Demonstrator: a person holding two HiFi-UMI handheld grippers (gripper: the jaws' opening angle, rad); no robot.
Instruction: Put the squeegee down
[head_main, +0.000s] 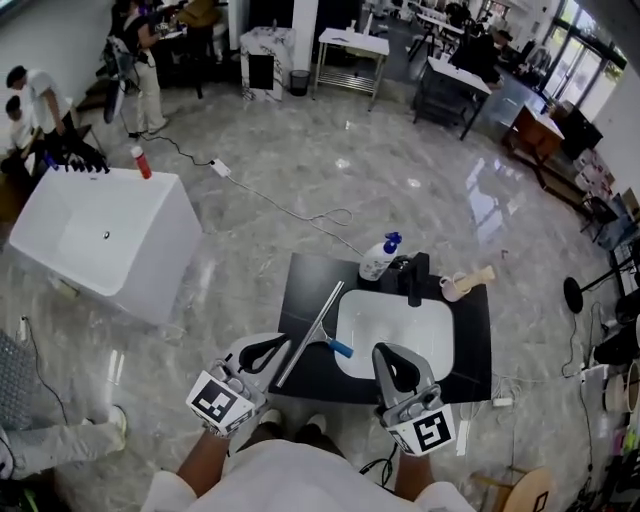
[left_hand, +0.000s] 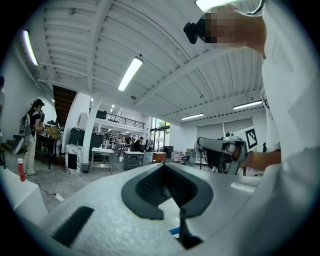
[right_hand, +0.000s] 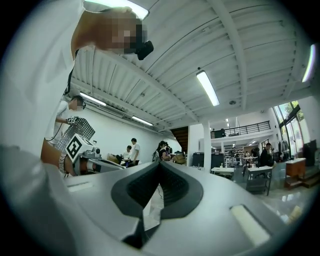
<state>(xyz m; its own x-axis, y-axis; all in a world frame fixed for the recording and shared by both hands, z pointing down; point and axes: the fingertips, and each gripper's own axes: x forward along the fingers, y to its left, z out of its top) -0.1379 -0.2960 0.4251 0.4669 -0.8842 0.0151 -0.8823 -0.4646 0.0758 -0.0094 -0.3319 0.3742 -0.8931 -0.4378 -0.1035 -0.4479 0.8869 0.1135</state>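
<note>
one matte black counter (head_main: 470, 340) carries one glossy white, rounded basin (head_main: 395, 335). one squeegee (head_main: 310, 333), a long thin metal blade with a short blue handle, lies flat on the counter left of the basin, its handle at the rim. two grey grippers, the left gripper (head_main: 280, 346) and the right gripper (head_main: 383, 352), both have their jaws pressed together on nothing. one white spray bottle (head_main: 377, 258) stands behind.

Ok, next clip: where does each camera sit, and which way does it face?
Head view: on the person's head, looking steeply down at the counter, sink and squeegee; their arms, shirt, left gripper and right gripper show.
Left gripper view: on that gripper, facing level across the hall over its shut jaws; shirt at right.
Right gripper view: likewise, level over shut jaws; shirt at left.
Shared: each gripper view catches the other gripper.
</note>
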